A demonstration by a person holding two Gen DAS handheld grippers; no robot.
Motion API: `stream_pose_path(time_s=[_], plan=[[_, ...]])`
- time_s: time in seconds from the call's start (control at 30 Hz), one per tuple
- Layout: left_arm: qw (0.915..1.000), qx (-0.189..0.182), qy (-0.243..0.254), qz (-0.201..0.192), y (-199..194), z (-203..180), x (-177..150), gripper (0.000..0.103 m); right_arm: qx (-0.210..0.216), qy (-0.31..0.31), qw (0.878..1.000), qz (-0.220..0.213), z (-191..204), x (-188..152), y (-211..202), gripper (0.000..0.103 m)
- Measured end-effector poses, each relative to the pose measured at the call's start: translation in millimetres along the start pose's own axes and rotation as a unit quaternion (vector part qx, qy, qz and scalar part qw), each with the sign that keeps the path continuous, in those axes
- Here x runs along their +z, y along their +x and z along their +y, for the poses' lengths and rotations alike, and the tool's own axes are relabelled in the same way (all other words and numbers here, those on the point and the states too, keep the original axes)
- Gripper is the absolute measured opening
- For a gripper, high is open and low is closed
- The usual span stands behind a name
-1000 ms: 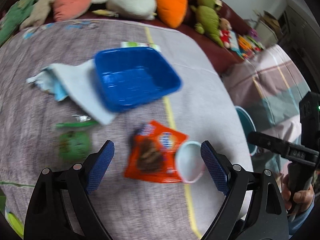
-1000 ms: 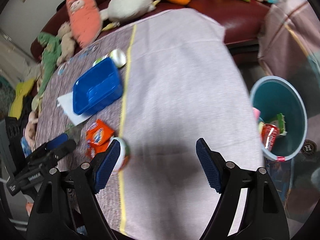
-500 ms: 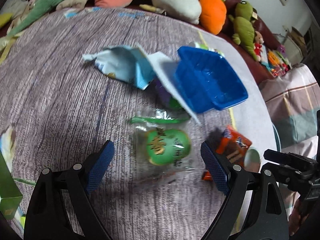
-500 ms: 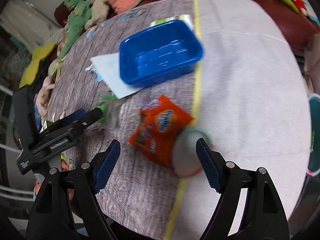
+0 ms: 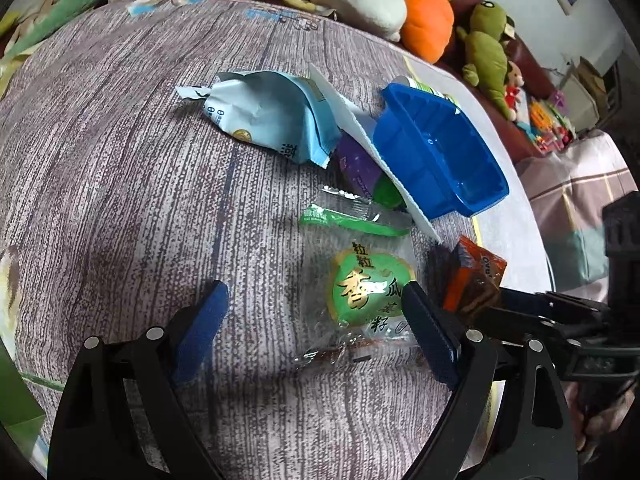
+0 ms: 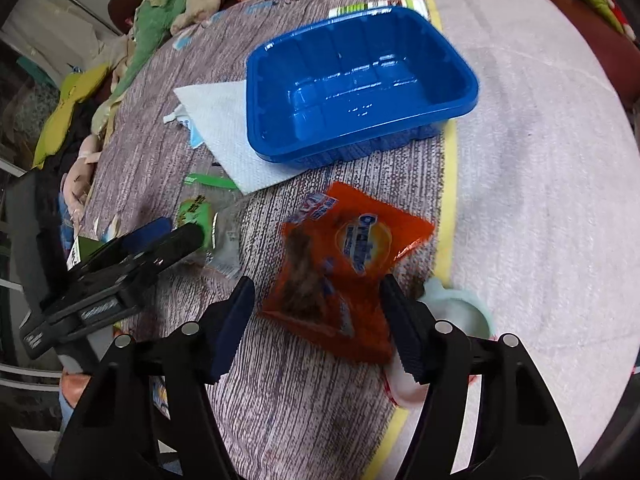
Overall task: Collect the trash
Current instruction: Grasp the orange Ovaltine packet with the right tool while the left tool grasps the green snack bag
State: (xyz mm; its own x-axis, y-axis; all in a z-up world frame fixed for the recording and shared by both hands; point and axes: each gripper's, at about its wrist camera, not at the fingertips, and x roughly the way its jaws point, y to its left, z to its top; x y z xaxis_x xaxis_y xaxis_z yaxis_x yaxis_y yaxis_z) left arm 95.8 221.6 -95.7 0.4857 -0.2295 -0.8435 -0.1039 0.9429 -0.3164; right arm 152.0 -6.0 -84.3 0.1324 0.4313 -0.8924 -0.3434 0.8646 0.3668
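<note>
Here the clear wrapper with the green round label (image 5: 366, 292) lay on the grey wood-grain tablecloth (image 5: 120, 200), between the fingers of the left gripper (image 5: 316, 332), which were spread wide and touched nothing; the wrapper sat nearer the right-hand pad (image 5: 428, 336). At about 3 o'clock from it lay the orange snack packet (image 6: 340, 272), which in the right wrist view rested between the spread fingers of the right gripper (image 6: 320, 324), its lower edge near the pads, with no contact that could be made out. A pale round lid (image 6: 460, 312) lay just beside that packet at 4 o'clock, partly behind the right-hand finger. At 12 o'clock from the green-label wrapper, a white paper napkin (image 6: 224, 128) lay under the edge of the blue plastic tray (image 6: 360, 84), and a purple and green packet (image 5: 368, 176) showed beneath the napkin. A torn light-blue bag (image 5: 272, 116) lay at 11 o'clock, touching the napkin. Beyond the table, at 12 o'clock, plush toys (image 5: 428, 16) were lined along a dark red sofa (image 5: 520, 52). In the right wrist view, the left gripper's dark body crossed over part of the green-label wrapper.
</note>
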Motion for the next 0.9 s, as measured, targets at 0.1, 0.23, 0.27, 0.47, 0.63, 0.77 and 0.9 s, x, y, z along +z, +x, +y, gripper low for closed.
stream_pose_path(time_s=[0.1,0.23,0.27,0.47,0.63,0.77,0.9], plan=[[1.0,0.0,0.001,0.002,0,1,2,0.089,0.002,0.007,1.0,0.006,-2,2,12,0.056],[1.0,-0.005,0.005,0.006,0,-3,3,0.089,0.017,0.011,1.0,-0.005,-5,4,6,0.032],[0.9999,-0.01,0.008,0.007,0,-5,3,0.089,0.019,0.012,1.0,-0.013,-6,5,0,0.032],[0.9997,-0.002,0.021,0.01,8,-24,8,0.089,0.027,0.018,0.998,-0.046,-13,11,-27,0.031],[0.9991,0.032,0.022,0.019,27,-35,9,0.088,0.023,0.032,0.997,-0.062,-27,10,-45,0.032],[0.9981,0.055,0.027,0.005,24,-40,7,0.061,0.023,0.05,0.996,-0.071,-46,1,-56,0.032],[0.9985,0.053,0.016,-0.005,12,-43,1,0.059,0.028,0.065,0.994,-0.081,-64,-7,-66,0.032]])
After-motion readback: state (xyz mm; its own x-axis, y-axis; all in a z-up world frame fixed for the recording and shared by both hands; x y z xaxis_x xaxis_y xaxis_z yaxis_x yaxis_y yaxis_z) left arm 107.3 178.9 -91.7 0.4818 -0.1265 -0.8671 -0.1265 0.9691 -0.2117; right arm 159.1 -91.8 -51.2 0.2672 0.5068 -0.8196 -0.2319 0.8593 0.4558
